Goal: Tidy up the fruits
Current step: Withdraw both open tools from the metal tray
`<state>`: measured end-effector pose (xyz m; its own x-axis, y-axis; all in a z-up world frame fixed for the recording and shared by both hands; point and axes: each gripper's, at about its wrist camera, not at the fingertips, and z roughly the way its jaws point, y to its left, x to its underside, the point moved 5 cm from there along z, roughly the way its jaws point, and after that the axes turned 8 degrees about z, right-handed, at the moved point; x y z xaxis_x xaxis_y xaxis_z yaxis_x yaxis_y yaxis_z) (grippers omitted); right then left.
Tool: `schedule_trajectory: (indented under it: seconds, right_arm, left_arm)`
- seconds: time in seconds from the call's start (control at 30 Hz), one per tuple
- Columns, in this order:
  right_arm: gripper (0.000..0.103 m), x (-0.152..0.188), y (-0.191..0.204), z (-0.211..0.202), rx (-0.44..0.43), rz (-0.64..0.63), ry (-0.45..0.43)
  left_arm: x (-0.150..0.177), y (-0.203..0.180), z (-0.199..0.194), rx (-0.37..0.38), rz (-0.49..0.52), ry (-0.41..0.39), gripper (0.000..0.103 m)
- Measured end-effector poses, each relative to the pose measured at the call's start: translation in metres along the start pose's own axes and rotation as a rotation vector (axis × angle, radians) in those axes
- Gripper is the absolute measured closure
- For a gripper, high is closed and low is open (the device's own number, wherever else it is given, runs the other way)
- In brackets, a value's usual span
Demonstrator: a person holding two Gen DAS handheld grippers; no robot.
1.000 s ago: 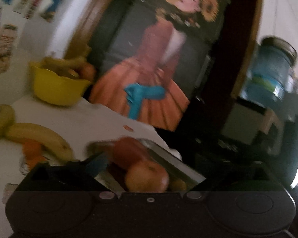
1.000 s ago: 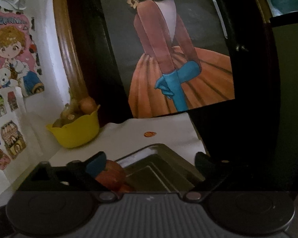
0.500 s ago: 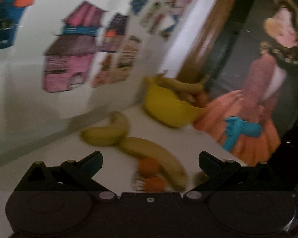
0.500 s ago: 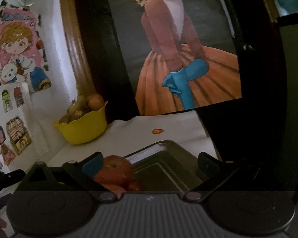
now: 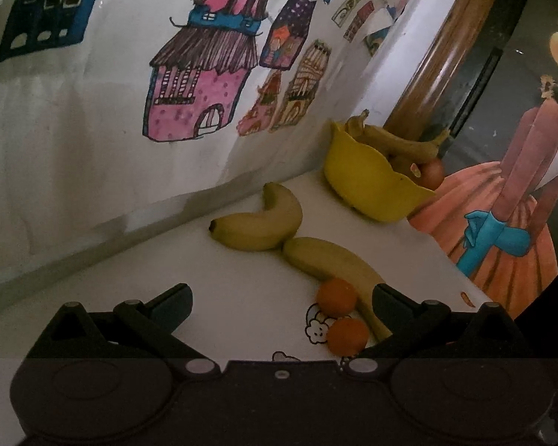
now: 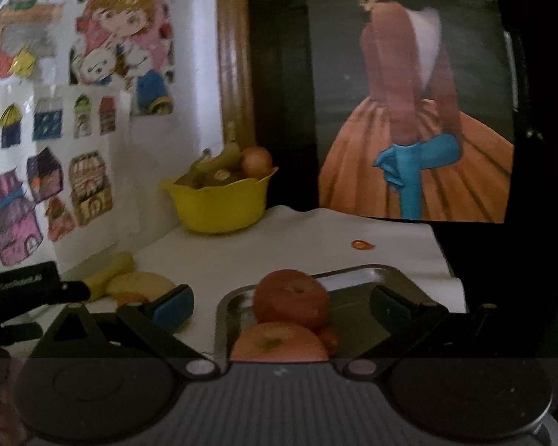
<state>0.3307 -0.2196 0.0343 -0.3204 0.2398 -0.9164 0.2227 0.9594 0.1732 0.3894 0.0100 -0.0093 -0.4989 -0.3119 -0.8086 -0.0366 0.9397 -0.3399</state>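
In the left wrist view, two bananas (image 5: 264, 221) (image 5: 334, 271) lie on the white table, with two small oranges (image 5: 336, 296) (image 5: 348, 336) beside the nearer one. My left gripper (image 5: 281, 297) is open and empty, just short of the oranges. In the right wrist view, a metal tray (image 6: 357, 278) holds two apples (image 6: 292, 299) (image 6: 279, 343). My right gripper (image 6: 281, 297) is open and empty, with its fingers either side of the apples. The left gripper's body (image 6: 26, 286) shows at the left edge.
A yellow bowl (image 5: 368, 182) (image 6: 219, 200) with bananas and a round fruit stands at the back by the wall. Children's drawings (image 5: 204, 70) cover the wall at left. A framed painting (image 6: 409, 93) leans behind the table. The table's right edge (image 6: 446, 256) is near the tray.
My left gripper swung left, away from the tray of apples, and now faces the bananas and oranges. My right gripper shifted left, so the apples now sit between its fingers.
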Motion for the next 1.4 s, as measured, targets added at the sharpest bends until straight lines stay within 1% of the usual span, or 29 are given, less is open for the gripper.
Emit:
schedule_trajectory:
  seconds: [0.1, 0.2, 0.27, 0.33, 0.47, 0.57, 0.67, 0.73, 0.87, 1.1, 1.23, 1.3, 1.37, 1.4]
  right_arm:
    - [0.0, -0.001, 0.011, 0.003, -0.004, -0.04, 0.013]
    - [0.0, -0.002, 0.022, 0.005, -0.059, -0.073, 0.039]
    - [0.0, -0.003, 0.03, 0.008, -0.087, -0.139, 0.064]
    - [0.0, -0.007, 0.038, 0.01, -0.097, -0.235, 0.076]
    - [0.0, -0.019, 0.052, 0.019, -0.135, -0.404, 0.103]
    - [0.0, -0.027, 0.062, 0.025, -0.182, -0.489, 0.119]
    - [0.0, -0.033, 0.065, 0.024, -0.219, -0.537, 0.132]
    - [0.0, -0.038, 0.062, 0.019, -0.218, -0.535, 0.142]
    - [0.0, -0.04, 0.048, -0.008, -0.214, -0.47, 0.152]
    - [0.0, -0.027, 0.017, -0.064, -0.07, -0.401, 0.192]
    - [0.0, -0.015, 0.008, -0.092, -0.01, -0.382, 0.229]
    - [0.0, -0.009, 0.007, -0.103, 0.003, -0.368, 0.24]
    - [0.0, -0.006, 0.009, -0.113, -0.001, -0.356, 0.236]
    - [0.0, -0.004, 0.01, -0.117, -0.01, -0.351, 0.235]
  left_arm:
    - [-0.001, -0.002, 0.0, 0.02, 0.014, -0.003, 0.001]
    - [-0.003, 0.0, 0.002, 0.024, 0.047, 0.0, 0.001]
    - [-0.005, 0.003, 0.003, 0.031, 0.038, 0.009, 0.001]
    - [-0.007, 0.006, 0.002, 0.042, 0.019, 0.004, 0.001]
    - [-0.007, 0.005, -0.001, 0.05, 0.028, -0.003, 0.001]
    - [-0.007, 0.004, -0.002, 0.045, 0.038, 0.004, 0.001]
    - [-0.007, 0.005, -0.001, 0.049, 0.032, 0.012, 0.001]
    - [-0.008, 0.005, 0.0, 0.058, 0.029, 0.015, 0.001]
    - [-0.008, 0.002, -0.002, 0.091, 0.035, 0.012, 0.001]
    - [-0.004, -0.007, -0.002, 0.146, 0.066, 0.016, 0.001]
    - [-0.002, -0.014, -0.005, 0.201, 0.089, 0.01, 0.001]
    - [0.0, -0.02, -0.009, 0.222, 0.12, 0.021, 0.001]
    - [0.002, -0.026, -0.02, 0.233, 0.201, 0.031, 0.001]
    - [0.004, -0.027, -0.025, 0.227, 0.243, 0.031, 0.001]
